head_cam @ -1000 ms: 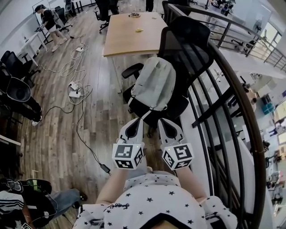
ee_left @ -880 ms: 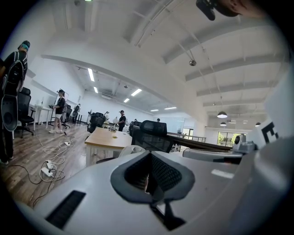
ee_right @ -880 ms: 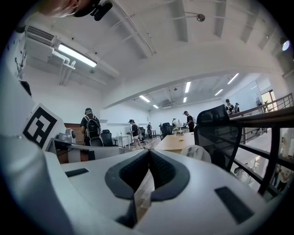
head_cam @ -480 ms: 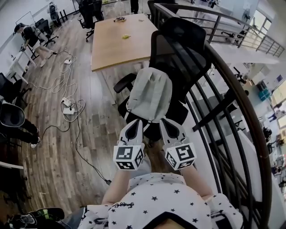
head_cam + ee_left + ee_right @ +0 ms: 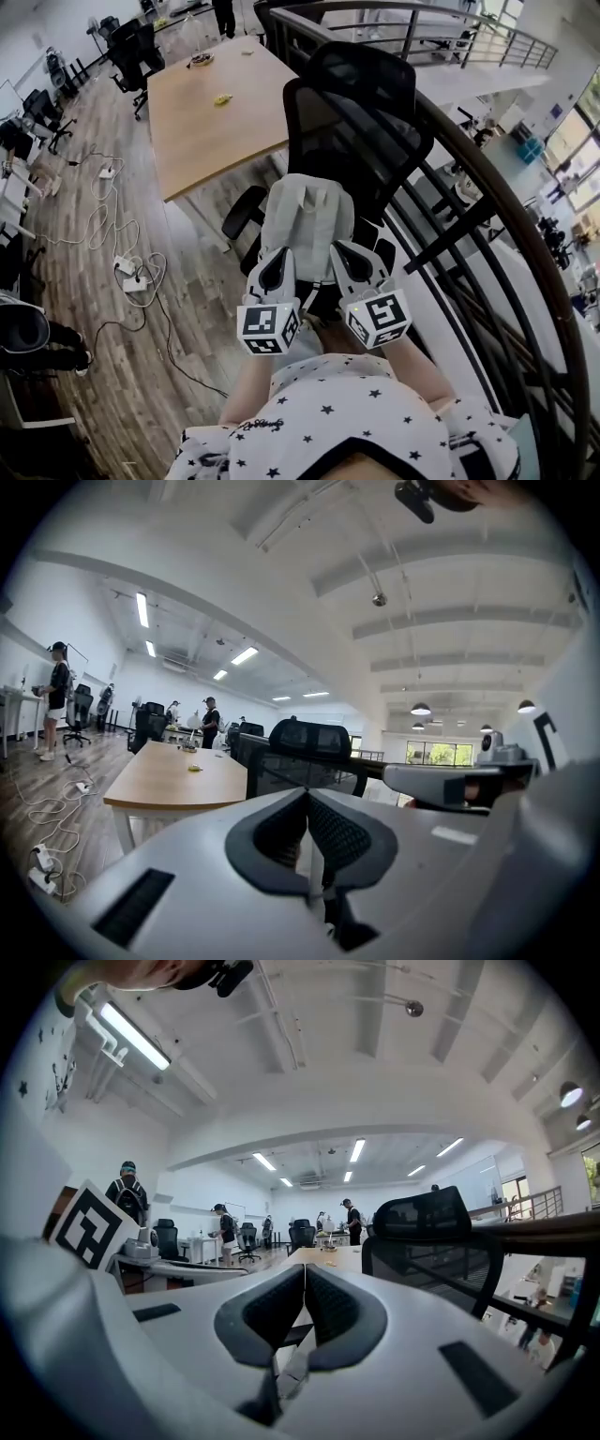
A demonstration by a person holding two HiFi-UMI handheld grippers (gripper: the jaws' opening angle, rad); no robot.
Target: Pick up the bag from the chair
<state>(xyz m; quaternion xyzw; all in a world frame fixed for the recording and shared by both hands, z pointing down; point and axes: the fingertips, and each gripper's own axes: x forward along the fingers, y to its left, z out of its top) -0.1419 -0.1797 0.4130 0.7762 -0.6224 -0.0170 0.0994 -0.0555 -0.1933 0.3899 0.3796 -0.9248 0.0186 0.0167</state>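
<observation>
Centre of the head view: a pale grey bag (image 5: 305, 220) upright on the seat of a black mesh chair (image 5: 356, 112), leaning on its backrest, with a wooden counter (image 5: 206, 112) at upper left and a dark railing (image 5: 487, 197) curving down the right. Just below the bag in the frame, side by side: left gripper (image 5: 278, 255) and right gripper (image 5: 342, 251), both pointing towards it, tips overlapping its lower edge, contact unclear. Jaws of each pressed together in its own gripper view, nothing between them.
</observation>
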